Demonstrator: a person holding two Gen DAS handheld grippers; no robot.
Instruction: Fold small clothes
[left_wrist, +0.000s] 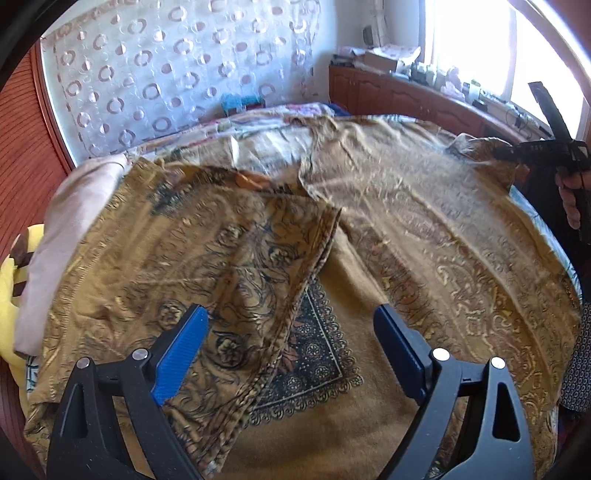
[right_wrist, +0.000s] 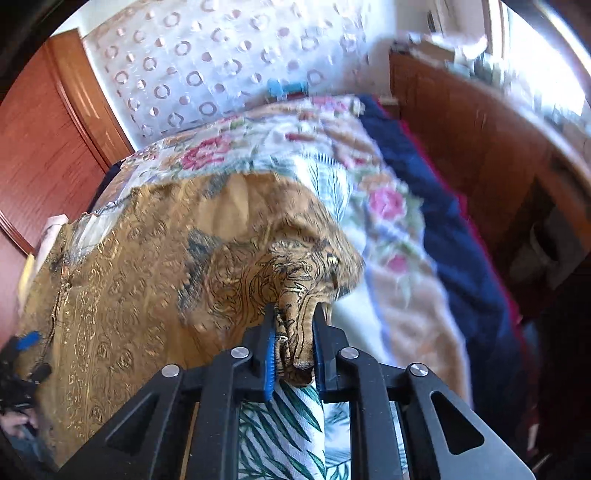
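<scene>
A golden-brown patterned garment (left_wrist: 369, 240) lies spread on the bed, with its left part folded over toward the middle (left_wrist: 229, 258). My left gripper (left_wrist: 291, 325) is open and empty, hovering above the folded edge. My right gripper (right_wrist: 293, 332) is shut on a bunched corner of the same garment (right_wrist: 295, 295) and holds it lifted at the garment's right side. The right gripper also shows in the left wrist view (left_wrist: 532, 153) at the far right edge of the cloth.
A floral bedspread (right_wrist: 388, 206) and a dark blue blanket (right_wrist: 443, 206) cover the bed. A pink pillow (left_wrist: 74, 221) and a yellow item (left_wrist: 7, 295) lie at the left. A wooden cabinet (left_wrist: 388, 92) stands behind, a curtain (left_wrist: 166, 74) at the back.
</scene>
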